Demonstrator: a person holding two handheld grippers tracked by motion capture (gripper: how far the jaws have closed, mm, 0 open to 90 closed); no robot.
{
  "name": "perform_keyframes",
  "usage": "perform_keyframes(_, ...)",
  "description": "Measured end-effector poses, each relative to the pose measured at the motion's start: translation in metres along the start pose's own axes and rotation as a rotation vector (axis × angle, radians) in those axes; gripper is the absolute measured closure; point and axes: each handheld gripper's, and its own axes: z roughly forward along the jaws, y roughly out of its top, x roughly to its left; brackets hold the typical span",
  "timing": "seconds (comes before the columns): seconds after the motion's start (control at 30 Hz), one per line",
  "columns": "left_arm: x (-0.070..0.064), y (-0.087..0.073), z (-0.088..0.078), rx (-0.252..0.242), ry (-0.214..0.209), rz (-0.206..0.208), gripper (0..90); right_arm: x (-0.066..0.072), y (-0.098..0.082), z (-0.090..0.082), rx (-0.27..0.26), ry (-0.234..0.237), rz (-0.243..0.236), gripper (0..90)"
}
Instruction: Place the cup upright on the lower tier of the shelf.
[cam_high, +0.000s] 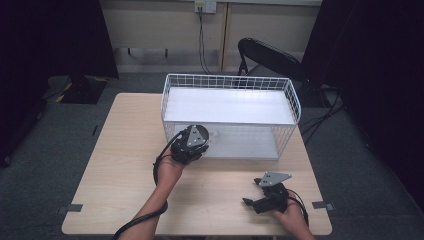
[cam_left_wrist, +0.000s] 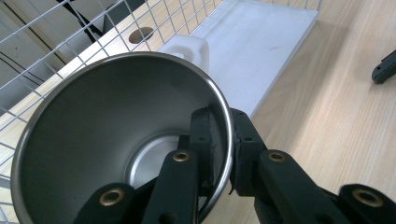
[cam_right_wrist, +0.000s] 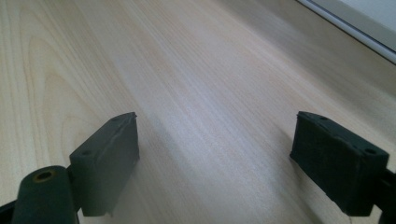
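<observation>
Steel cup (cam_left_wrist: 116, 140), shiny inside, is pinched at its rim by the left gripper (cam_left_wrist: 223, 149): one finger (cam_left_wrist: 205, 140) is inside the cup wall and the other one presses from outside. Beyond these fingers stands the white wire basket (cam_high: 292, 100), and just past the cup rim a white plastic handle (cam_left_wrist: 189, 49) rests on the basket's white floor. The right gripper (cam_right_wrist: 215, 158) has its fingers spread wide with nothing between them; under them lies the bare wooden table (cam_right_wrist: 196, 70).
</observation>
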Motion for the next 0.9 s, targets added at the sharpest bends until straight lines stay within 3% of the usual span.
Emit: perform_keyframes(0.9, -0.001, 0.004, 0.015, 0.011, 0.029, 0.004, 82.2, 0.0, 0.0, 0.0, 0.0, 0.0, 0.0, 14.2)
